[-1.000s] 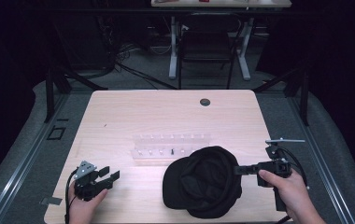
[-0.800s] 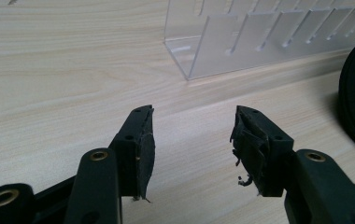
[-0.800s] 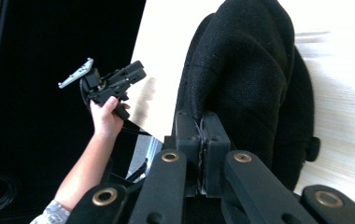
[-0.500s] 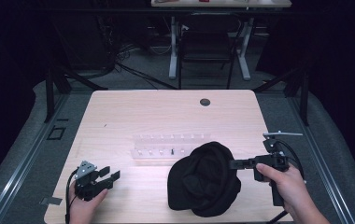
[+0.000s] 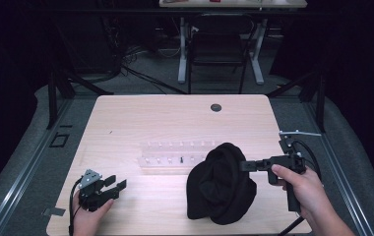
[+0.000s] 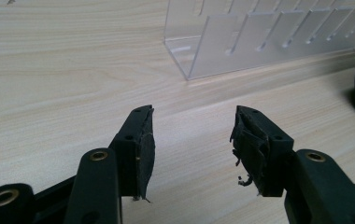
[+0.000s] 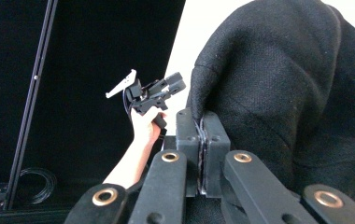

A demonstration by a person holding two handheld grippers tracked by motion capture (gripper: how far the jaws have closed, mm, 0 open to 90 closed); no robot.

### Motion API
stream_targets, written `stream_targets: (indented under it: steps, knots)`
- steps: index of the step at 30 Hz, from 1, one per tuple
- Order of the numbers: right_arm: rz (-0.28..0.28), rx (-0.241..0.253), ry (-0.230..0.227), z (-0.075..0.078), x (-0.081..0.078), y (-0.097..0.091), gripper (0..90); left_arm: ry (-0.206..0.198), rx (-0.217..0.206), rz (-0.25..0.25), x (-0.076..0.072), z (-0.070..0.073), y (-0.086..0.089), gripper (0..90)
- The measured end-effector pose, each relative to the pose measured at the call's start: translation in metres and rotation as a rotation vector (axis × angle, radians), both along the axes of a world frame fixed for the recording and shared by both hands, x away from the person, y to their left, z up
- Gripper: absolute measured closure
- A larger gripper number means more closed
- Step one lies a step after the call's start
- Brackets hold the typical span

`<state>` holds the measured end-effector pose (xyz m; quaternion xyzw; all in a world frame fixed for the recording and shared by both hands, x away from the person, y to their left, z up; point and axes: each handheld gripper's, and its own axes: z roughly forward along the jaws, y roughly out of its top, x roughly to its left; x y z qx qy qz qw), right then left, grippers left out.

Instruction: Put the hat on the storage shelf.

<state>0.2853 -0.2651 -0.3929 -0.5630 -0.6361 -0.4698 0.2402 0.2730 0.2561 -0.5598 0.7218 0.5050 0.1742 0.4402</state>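
1. The step in hand looks like lifting or turning over the black knit hat point(image 5: 222, 184) — the right gripper point(image 5: 246, 165) has its jaws pressed together on a fold of the hat's edge, seen plainly in the right gripper view, where the fabric point(image 7: 278, 93) rises just past the closed jaws.
2. The hat sits on the near right part of the wooden table point(image 5: 175, 118), bunched up and standing rather than lying flat, its far edge just beside the clear plastic rack point(image 5: 172, 155).
3. The left gripper point(image 5: 113, 184) rests near the front left corner of the table, well apart from the hat; its jaws stand apart with nothing between them (the left gripper view shows bare wood between the pads point(image 6: 145, 149)).
4. The next move, as I judge it, calls for a steady pinch while the hat is carried or shaken out — knit cloth slips and sags, so the free gripper may need to come across and take a second edge.
5. Count: one hat, one clear rack with a row of slots, two grippers, one small dark round fitting point(image 5: 216, 107) set in the table's far side, one chair point(image 5: 217, 49) beyond the table
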Motion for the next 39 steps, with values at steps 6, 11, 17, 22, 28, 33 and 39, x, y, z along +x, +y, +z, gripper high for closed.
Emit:
stream_targets:
  steps: [6, 11, 17, 22, 28, 33, 39]
  knots:
    - [0.0, -0.004, -0.024, 0.011, 0.0, -0.001, 88.7, -0.001, 0.002, 0.001, 0.0, 0.0, 0.0, 48.4]
    - [-0.012, -0.009, -0.035, 0.018, 0.0, -0.001, 88.7, -0.005, 0.001, 0.006, 0.0, 0.0, 0.001, 48.4]
    - [-0.011, -0.021, -0.062, 0.036, 0.001, -0.003, 88.7, -0.002, 0.003, 0.001, 0.0, 0.001, 0.0, 47.9]
    - [-0.017, -0.01, -0.076, 0.047, 0.002, -0.003, 88.6, -0.004, 0.002, 0.003, 0.0, 0.001, 0.0, 47.2]
    - [-0.012, 0.002, -0.091, 0.061, 0.006, 0.002, 88.6, -0.003, 0.005, 0.005, 0.0, 0.001, 0.0, 47.1]
    - [-0.002, 0.029, -0.093, 0.066, 0.011, 0.008, 88.6, -0.005, 0.002, 0.006, 0.0, 0.001, 0.001, 47.1]
    - [0.01, 0.049, -0.098, 0.071, 0.015, 0.015, 88.6, -0.007, 0.001, 0.006, 0.0, 0.001, 0.001, 47.1]
